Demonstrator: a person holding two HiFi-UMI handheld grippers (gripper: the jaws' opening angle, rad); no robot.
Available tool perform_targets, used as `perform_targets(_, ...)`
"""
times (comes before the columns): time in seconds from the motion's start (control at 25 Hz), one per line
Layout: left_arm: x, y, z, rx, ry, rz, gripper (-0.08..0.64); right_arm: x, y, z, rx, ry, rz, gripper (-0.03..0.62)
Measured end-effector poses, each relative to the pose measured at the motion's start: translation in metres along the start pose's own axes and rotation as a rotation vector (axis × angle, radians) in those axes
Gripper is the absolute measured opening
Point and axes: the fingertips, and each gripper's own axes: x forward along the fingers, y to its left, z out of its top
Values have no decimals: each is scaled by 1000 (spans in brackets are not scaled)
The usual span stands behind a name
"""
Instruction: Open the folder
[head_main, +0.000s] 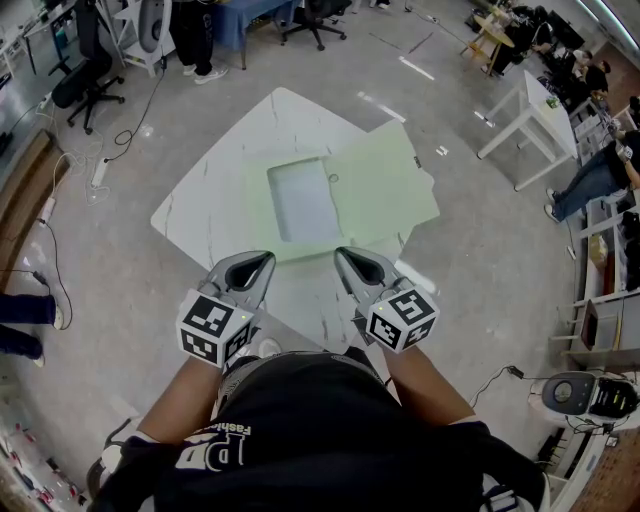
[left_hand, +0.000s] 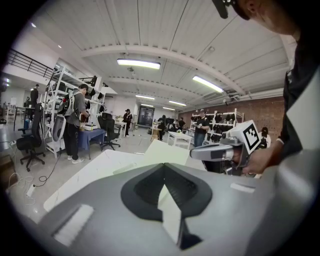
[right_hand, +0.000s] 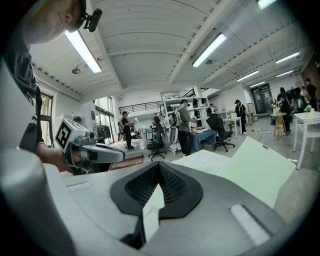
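Left gripper (head_main: 260, 260) and right gripper (head_main: 347, 257) hang empty, jaws pressed together, the folder (head_main: 350, 218) ahead of their tips. Its cover (head_main: 400, 175) already looks open; best to withdraw without nudging it.

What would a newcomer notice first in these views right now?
A pale green folder lies opened out on the white table, with a grey-blue rectangle in its middle. Just in front of it, at the table's near edge, the left gripper and right gripper are held side by side, jaws together and empty. Around the table is a busy workshop floor with people and office chairs.
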Motion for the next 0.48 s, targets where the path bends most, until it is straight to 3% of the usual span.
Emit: perform_targets(0.48,0,-2,3,-3,9,9,52,-3,-3,0,4,12,-3,-2)
